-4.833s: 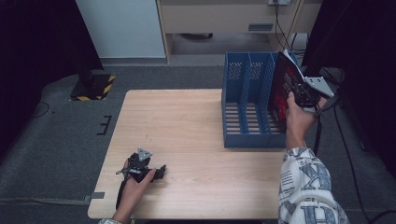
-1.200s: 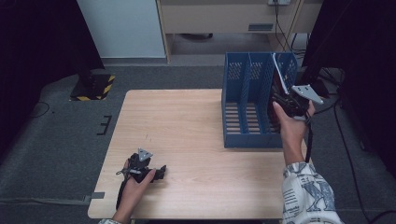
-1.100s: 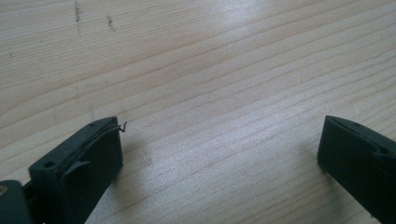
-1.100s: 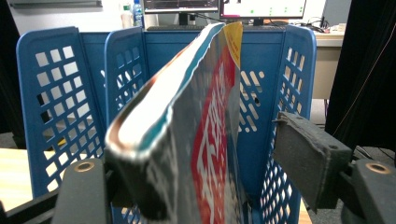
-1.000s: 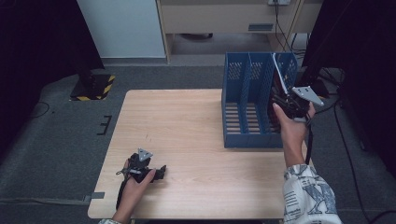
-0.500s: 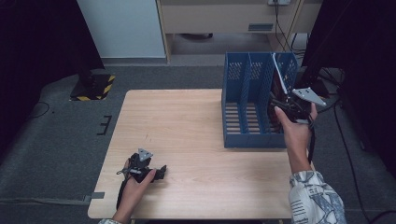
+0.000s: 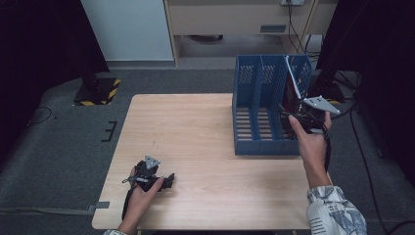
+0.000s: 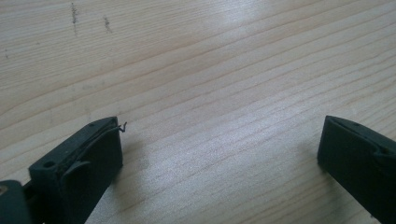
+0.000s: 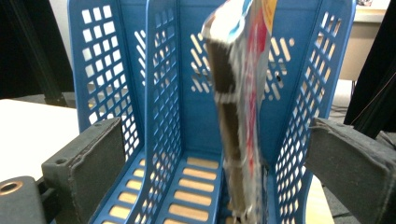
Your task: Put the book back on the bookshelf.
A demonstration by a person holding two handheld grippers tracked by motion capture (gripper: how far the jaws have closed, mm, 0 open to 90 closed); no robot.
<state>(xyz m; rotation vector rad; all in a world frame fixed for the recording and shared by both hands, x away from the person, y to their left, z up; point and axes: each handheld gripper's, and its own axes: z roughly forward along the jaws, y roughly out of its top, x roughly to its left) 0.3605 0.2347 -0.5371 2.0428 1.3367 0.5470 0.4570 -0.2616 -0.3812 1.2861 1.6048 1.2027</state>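
I see the right gripper (image 7: 293, 113) at the open front of the blue perforated file rack (image 7: 259, 105), which stands at the bench's (image 7: 195, 127) far right edge. Its jaws have just been opening and stand released, well apart from the glossy wrapped packet (image 9: 238, 112) upright in the rightmost compartment. My left gripper (image 8: 219, 158) rests near the bench's front left corner, jaws spread over bare pale wood grain, with open surface between the two.
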